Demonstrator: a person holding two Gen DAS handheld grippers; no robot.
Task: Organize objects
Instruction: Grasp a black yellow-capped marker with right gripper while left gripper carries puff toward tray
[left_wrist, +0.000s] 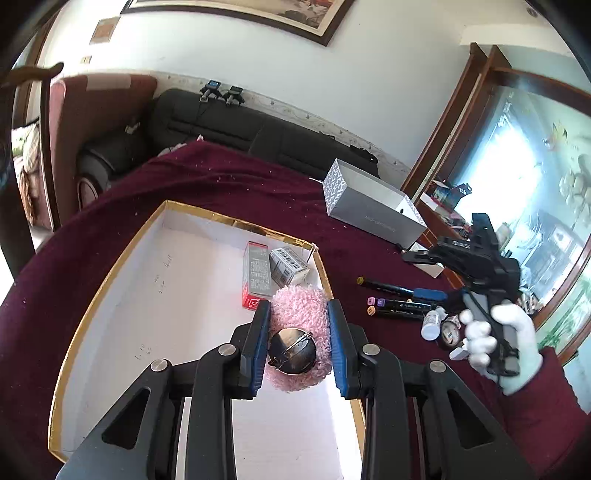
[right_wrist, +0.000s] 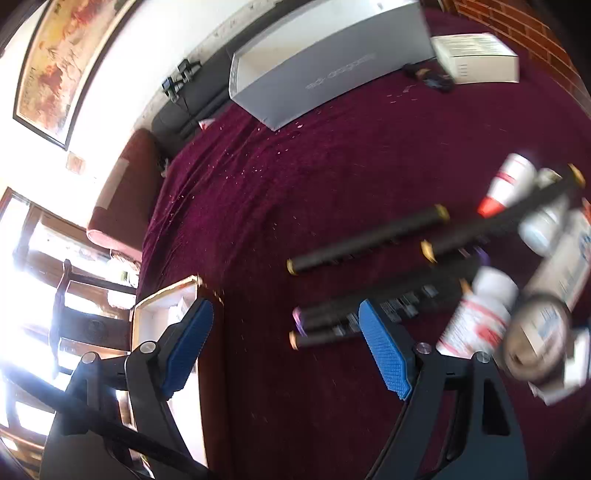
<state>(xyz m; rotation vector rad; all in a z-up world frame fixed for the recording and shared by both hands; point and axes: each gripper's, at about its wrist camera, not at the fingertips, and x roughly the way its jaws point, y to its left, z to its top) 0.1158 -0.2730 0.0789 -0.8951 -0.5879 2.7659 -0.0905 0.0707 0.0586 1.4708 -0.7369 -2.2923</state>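
- Nearest my left camera, my left tool is clenched on a pink fluffy pompom with a round metal clasp facing me; both blue pads press its sides, and it hangs over the white floor of the gold-rimmed box.
- Only the left view shows the box interior: a red-ended carton and a barcoded carton lie side by side near the far right corner, just beyond the pompom.
- That view also shows my gloved right hand holding the right tool's body above the desk.
- In the right view, my right tool is released, its pads wide apart with nothing between them, above the maroon cloth.
- The black markers lie roughly parallel, their long axes running left to right across that view; white bottles and a tape roll, blurred, crowd their right ends.
- A grey box sits beyond.
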